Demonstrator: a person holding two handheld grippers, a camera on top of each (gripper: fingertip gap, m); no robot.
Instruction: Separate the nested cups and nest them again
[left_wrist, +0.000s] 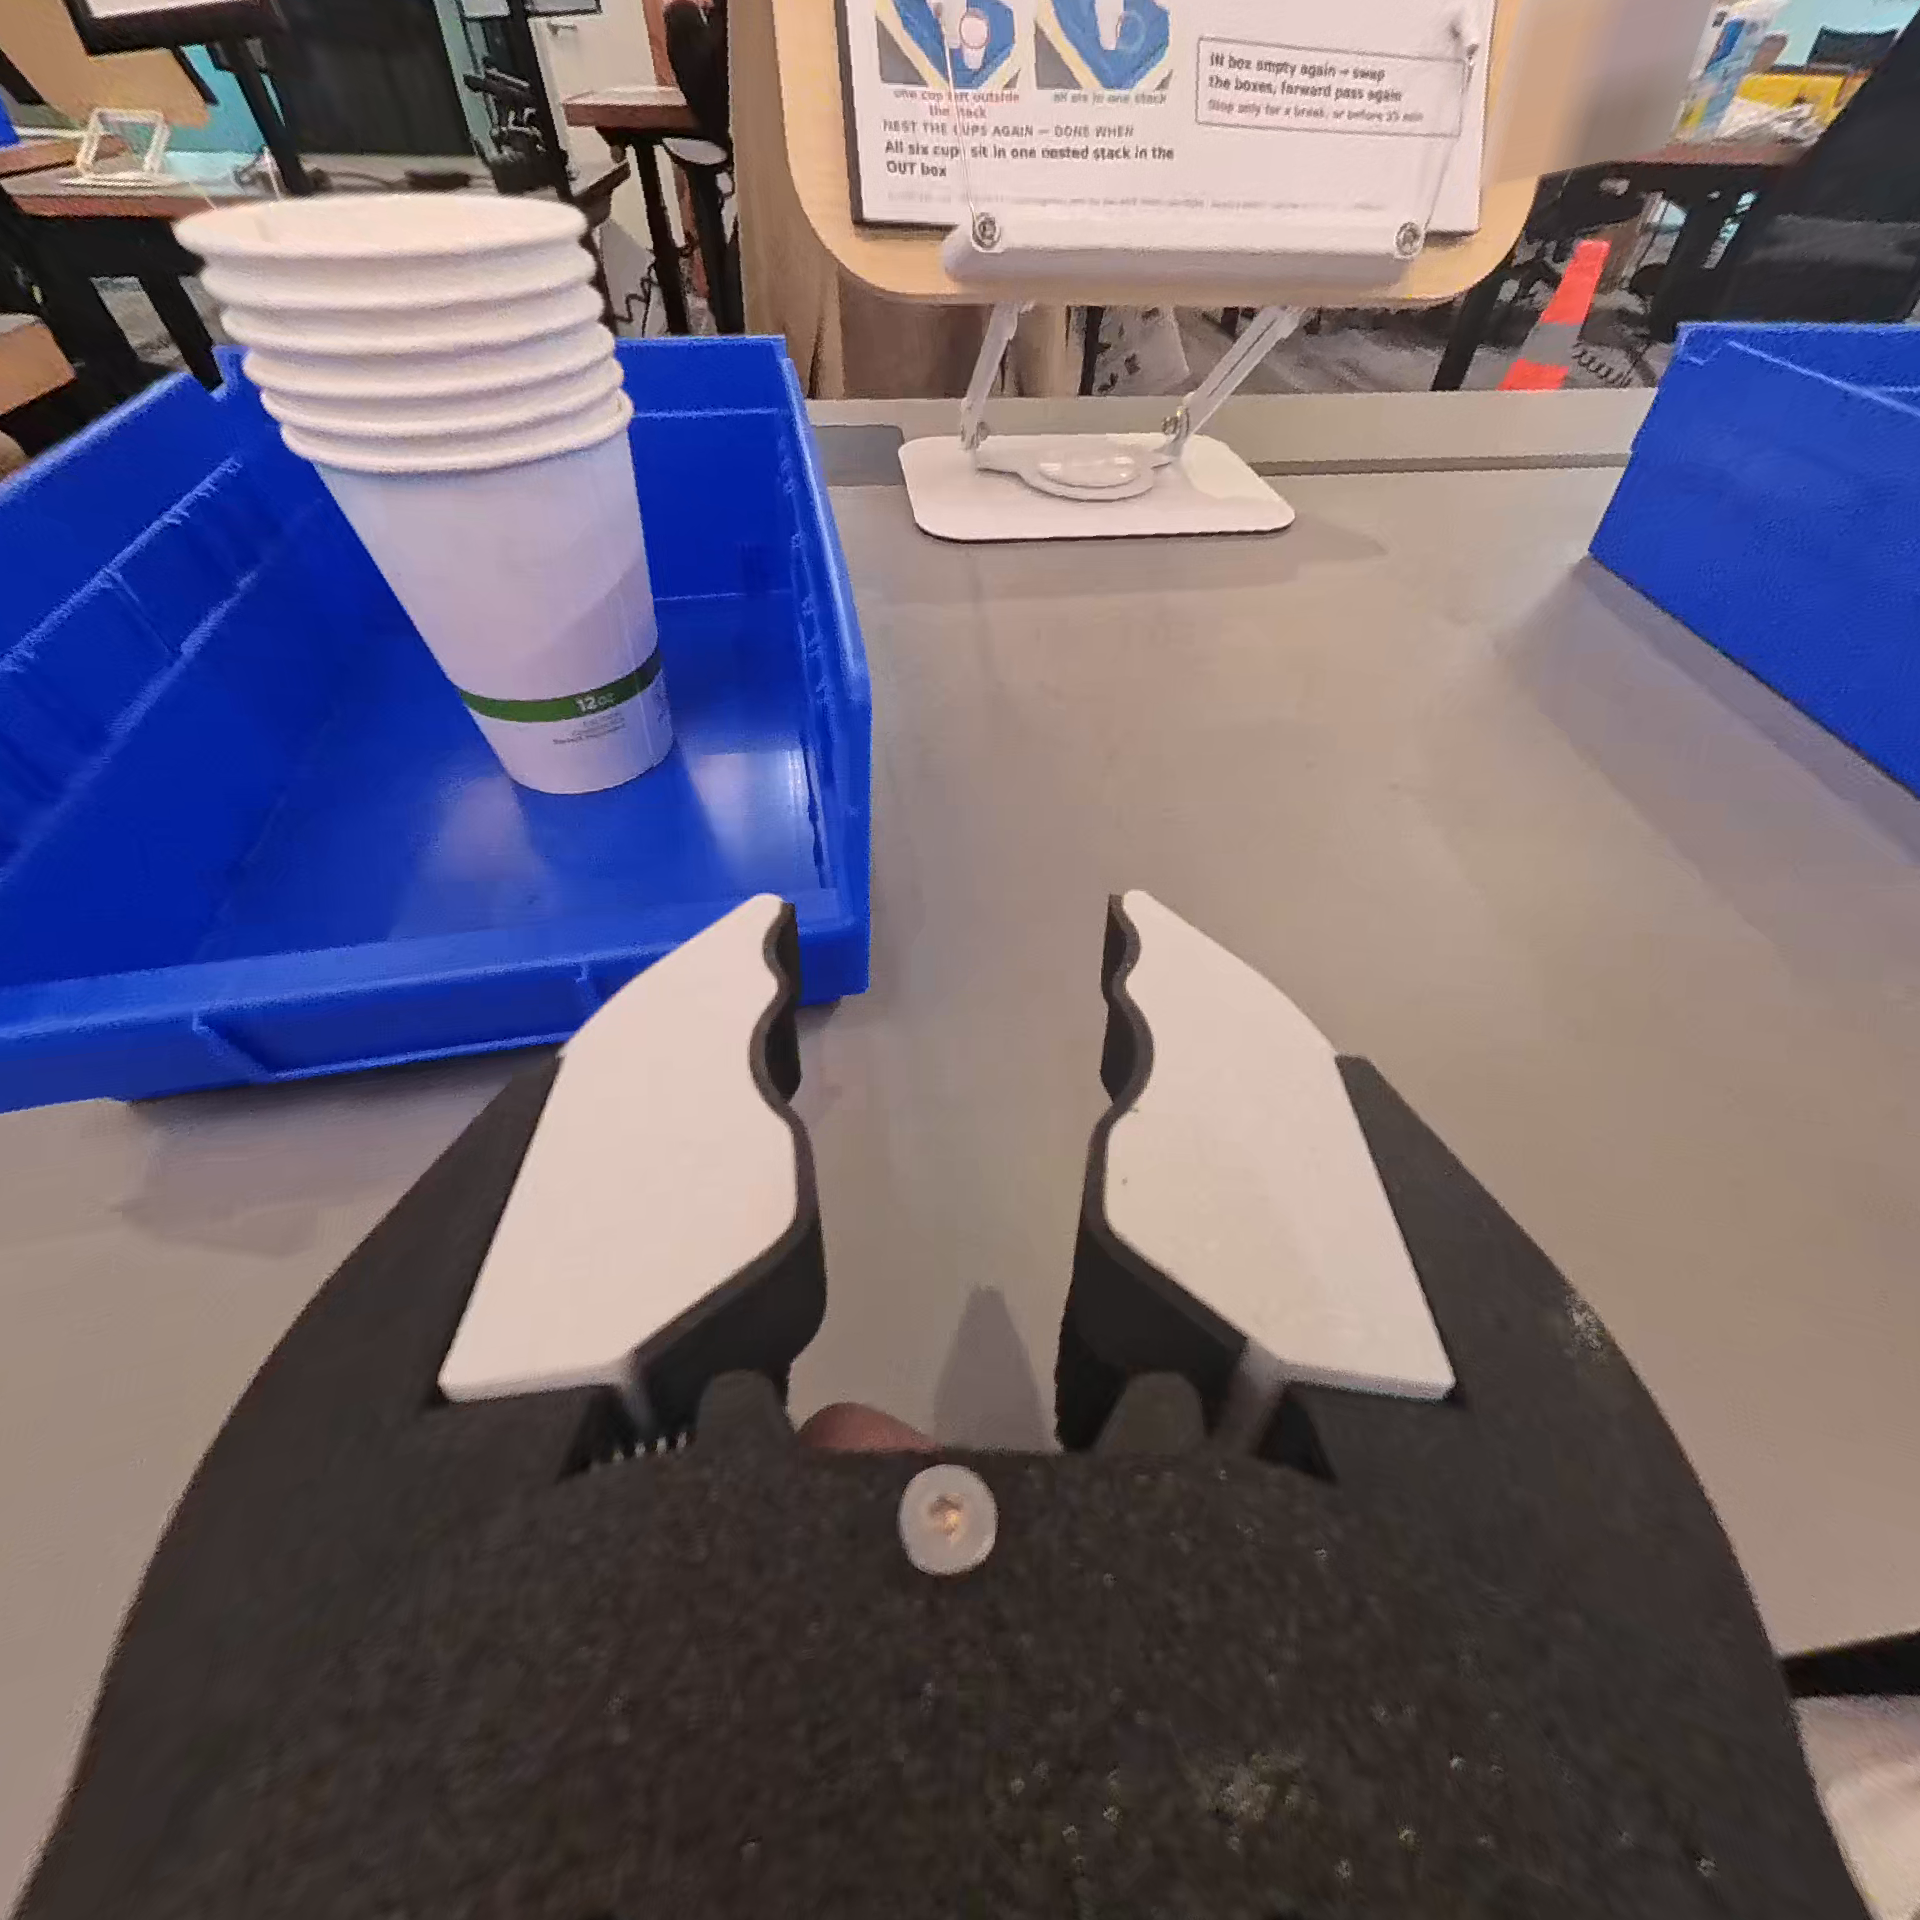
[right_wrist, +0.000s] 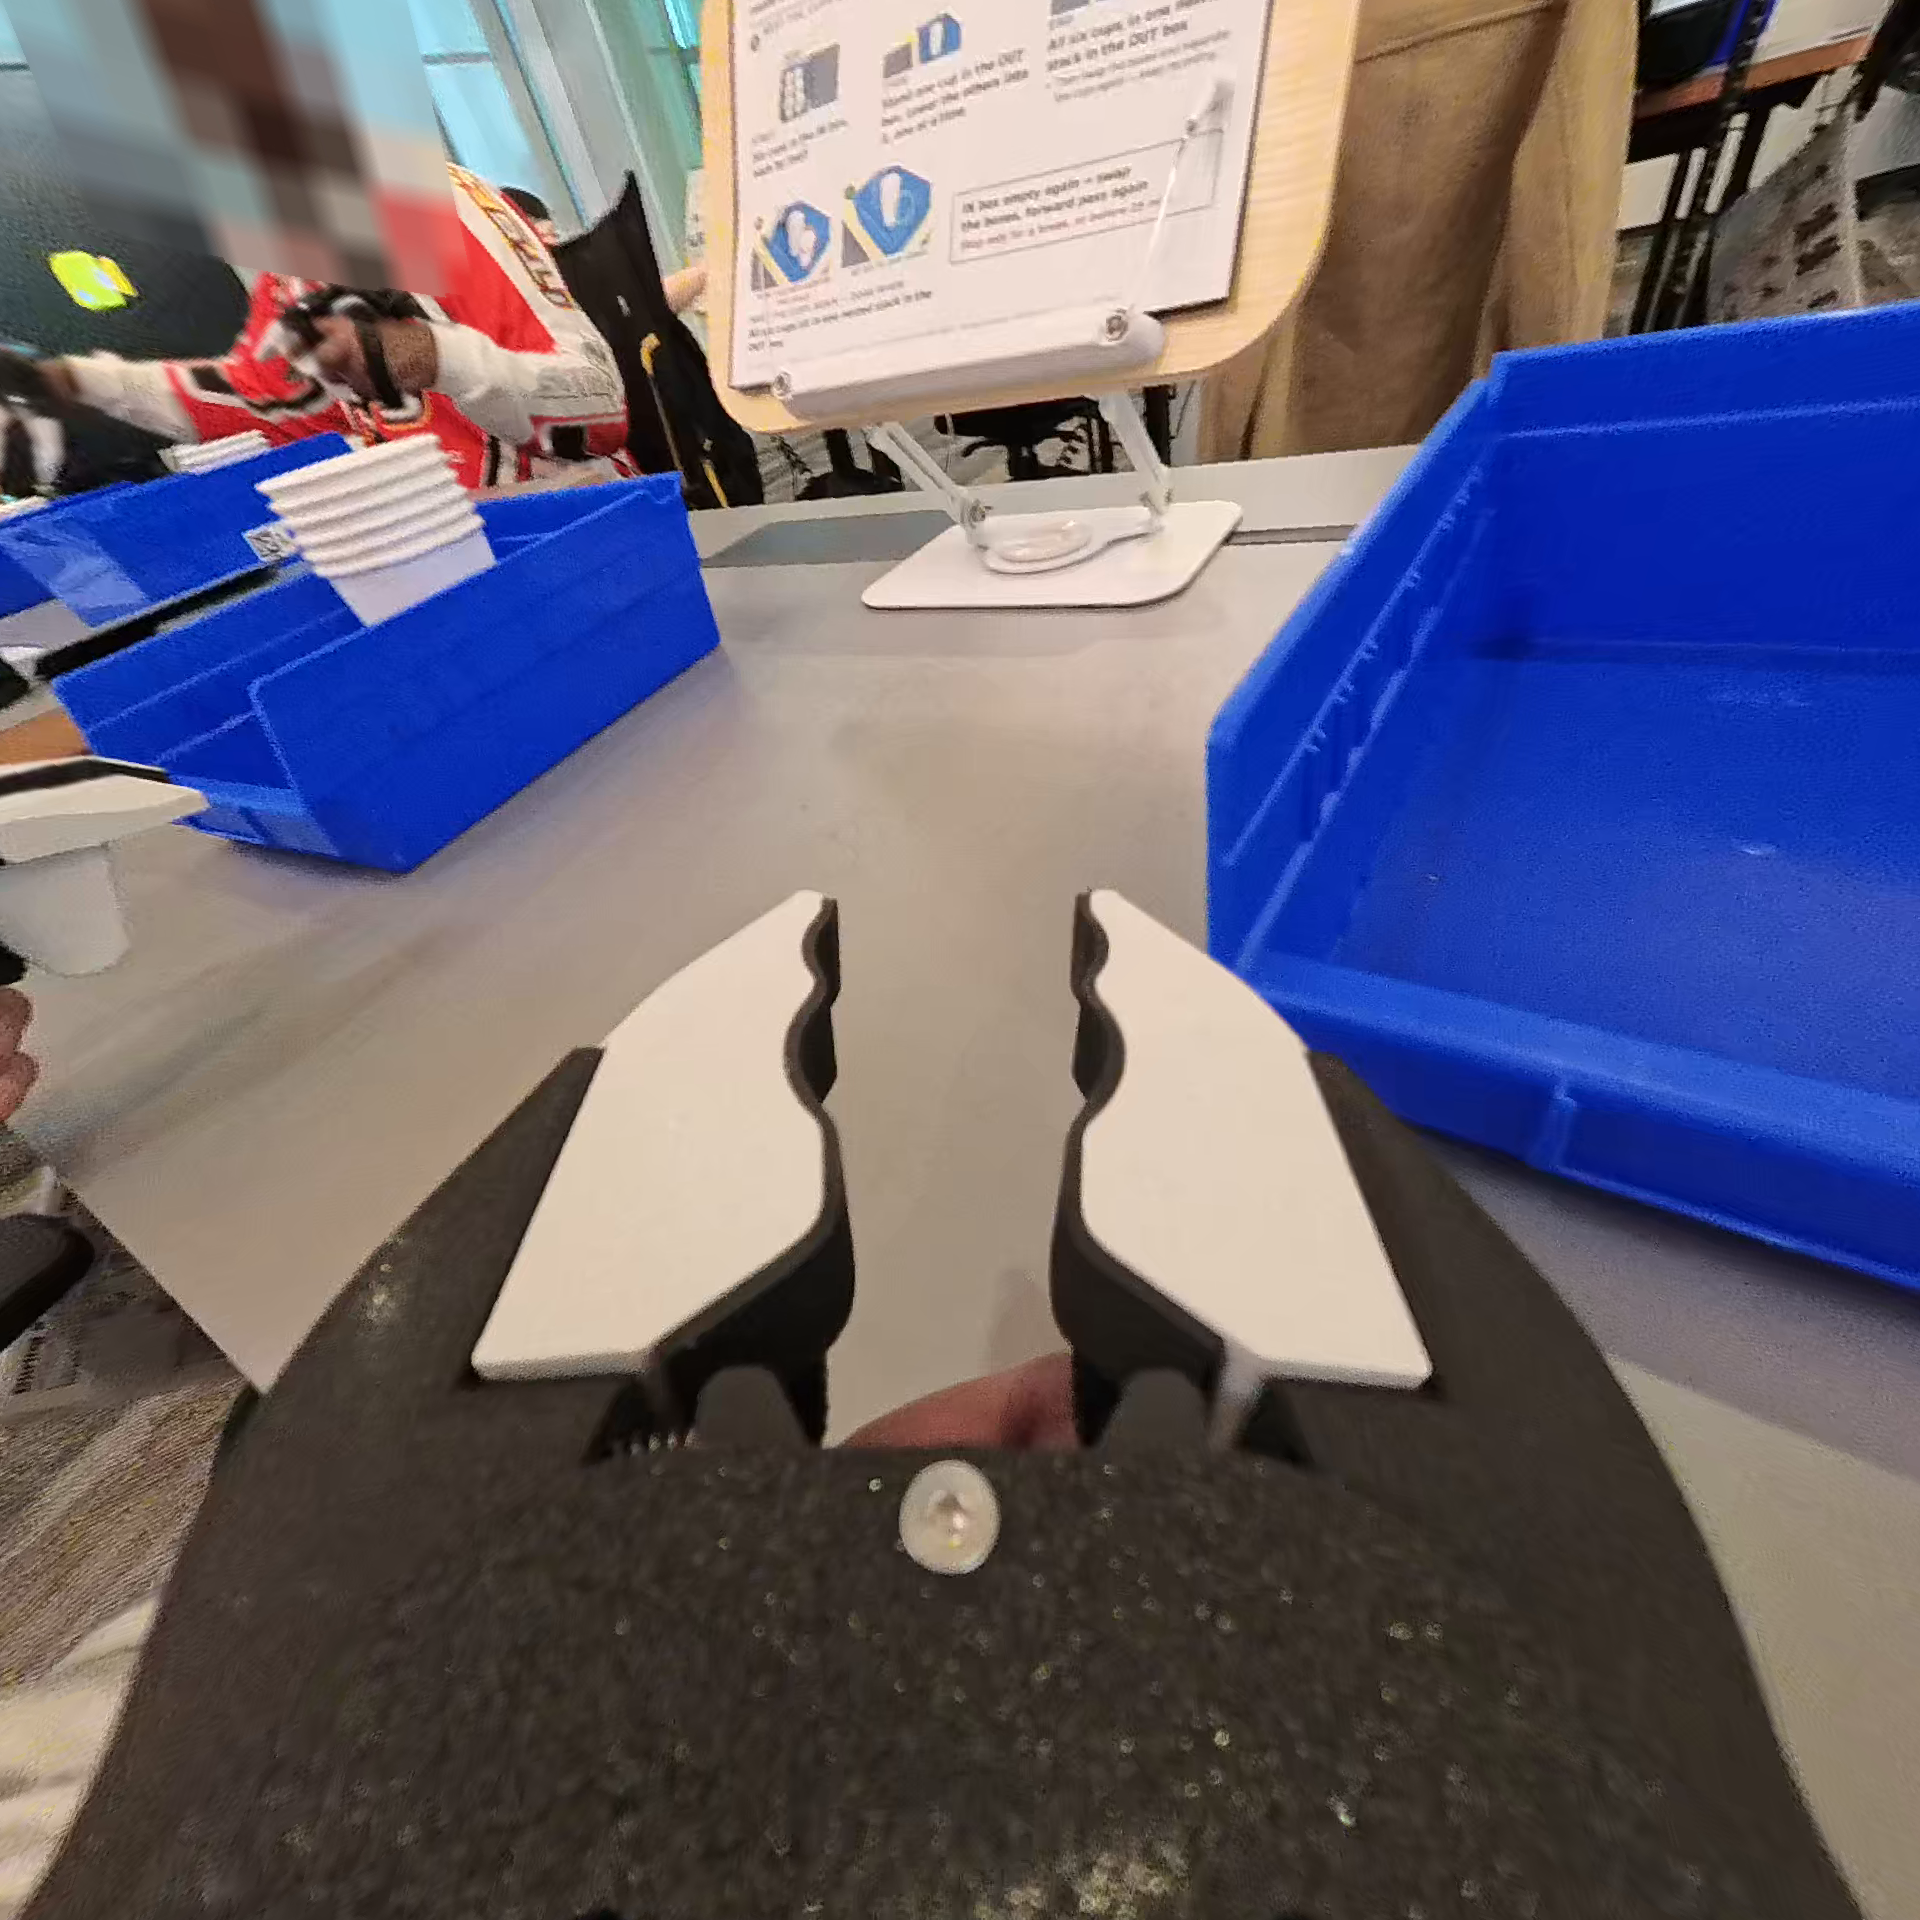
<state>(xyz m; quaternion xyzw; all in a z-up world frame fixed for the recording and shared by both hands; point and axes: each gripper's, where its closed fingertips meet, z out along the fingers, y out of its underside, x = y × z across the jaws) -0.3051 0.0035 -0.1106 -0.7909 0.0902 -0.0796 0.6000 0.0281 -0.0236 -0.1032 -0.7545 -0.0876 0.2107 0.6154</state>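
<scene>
Cups (left_wrist: 436, 416) nested in one stack, upright in left blue bin (left_wrist: 312, 831) | left gripper (left_wrist: 951, 935) fingers apart, empty, over grey table (left_wrist: 1351, 831) | right gripper (right_wrist: 954, 935) fingers apart, empty | right blue bin (right_wrist: 1610, 779) holds nothing.

Stack of nested white paper cups (left_wrist: 457, 457), rolled rims layered at top, green band near the outermost cup's base. Upright, standing inside the left-hand blue plastic bin (left_wrist: 187, 1029), toward its far right corner.
</scene>
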